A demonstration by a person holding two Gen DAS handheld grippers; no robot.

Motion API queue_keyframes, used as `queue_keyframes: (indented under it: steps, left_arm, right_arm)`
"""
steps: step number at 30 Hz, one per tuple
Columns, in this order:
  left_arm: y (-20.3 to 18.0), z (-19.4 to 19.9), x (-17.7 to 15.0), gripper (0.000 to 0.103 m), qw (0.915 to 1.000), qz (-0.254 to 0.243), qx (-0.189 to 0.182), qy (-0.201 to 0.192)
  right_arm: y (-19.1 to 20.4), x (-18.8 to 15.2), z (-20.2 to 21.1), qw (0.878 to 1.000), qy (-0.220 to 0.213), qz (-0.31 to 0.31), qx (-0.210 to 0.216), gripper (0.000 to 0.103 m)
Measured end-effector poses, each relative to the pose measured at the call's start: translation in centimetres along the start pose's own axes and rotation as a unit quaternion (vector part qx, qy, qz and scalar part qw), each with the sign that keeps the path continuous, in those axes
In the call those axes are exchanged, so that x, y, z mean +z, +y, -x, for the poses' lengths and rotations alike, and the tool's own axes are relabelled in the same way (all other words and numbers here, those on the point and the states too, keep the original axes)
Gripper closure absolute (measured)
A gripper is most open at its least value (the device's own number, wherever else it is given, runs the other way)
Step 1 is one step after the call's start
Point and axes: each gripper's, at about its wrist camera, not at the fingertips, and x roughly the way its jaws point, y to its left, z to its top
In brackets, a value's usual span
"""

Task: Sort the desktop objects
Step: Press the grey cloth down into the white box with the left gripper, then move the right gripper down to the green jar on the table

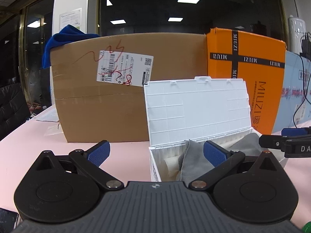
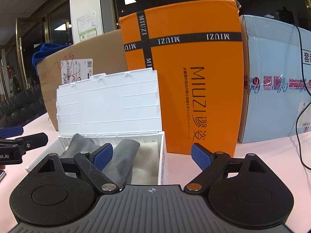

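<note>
White plastic storage box on pink table, lid raised upright behind it. Inside: grey cloth crumpled, draped over cream cloth lining bottom. Grey cloth reaches up to box rear wall.

The open white plastic storage box has its floor hidden under grey cloths; the dark phone and green object are cut off by the picture's edge.

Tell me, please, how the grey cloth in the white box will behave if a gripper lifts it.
The grey cloth lies crumpled with soft folds in the white box, so it is probably floppy and would drape and hang from a pinch. It looks thin, so likely light. A trailing end might drag over the box wall.
</note>
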Motion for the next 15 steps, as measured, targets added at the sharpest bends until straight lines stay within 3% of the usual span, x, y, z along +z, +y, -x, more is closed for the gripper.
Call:
queue_keyframes:
  steps: [10, 15]
  left_arm:
    - [0.9, 2.0, -1.2, 0.0, 0.9994, 0.028, 0.005, -0.018]
    - [0.4, 2.9, -2.2, 0.0, 0.9981, 0.046, -0.02, -0.036]
  right_arm:
    - [-1.1, -0.7, 2.0, 1.0, -0.027, -0.013, -0.001, 0.016]
    - [-1.1, -1.1, 2.4, 0.999, -0.028, -0.02, -0.001, 0.016]
